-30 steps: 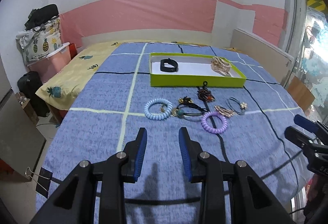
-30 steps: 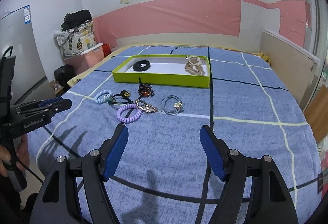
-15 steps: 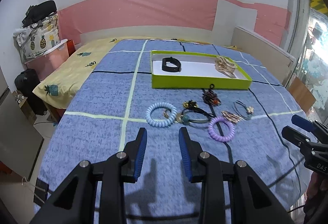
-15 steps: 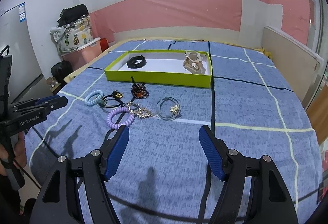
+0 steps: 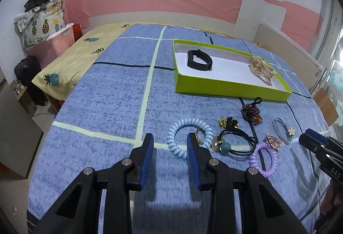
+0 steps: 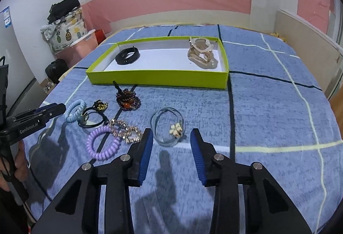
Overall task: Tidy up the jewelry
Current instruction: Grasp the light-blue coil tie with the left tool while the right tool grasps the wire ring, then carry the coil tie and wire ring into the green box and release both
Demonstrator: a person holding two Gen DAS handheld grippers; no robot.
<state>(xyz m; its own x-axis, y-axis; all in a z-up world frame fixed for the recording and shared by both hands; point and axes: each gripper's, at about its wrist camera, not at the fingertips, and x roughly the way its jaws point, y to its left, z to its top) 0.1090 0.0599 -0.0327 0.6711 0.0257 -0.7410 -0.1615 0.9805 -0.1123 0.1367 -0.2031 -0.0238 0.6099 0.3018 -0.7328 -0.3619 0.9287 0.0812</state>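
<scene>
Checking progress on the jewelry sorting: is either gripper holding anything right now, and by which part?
Nothing is held. The left gripper and right gripper are both open above the bedspread, short of the loose pieces.

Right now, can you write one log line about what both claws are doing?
left claw: open, nearing light blue spiral hair tie | right claw: open, jaws just narrowed, empty, nearing grey flower hair tie | green box: two items
</scene>
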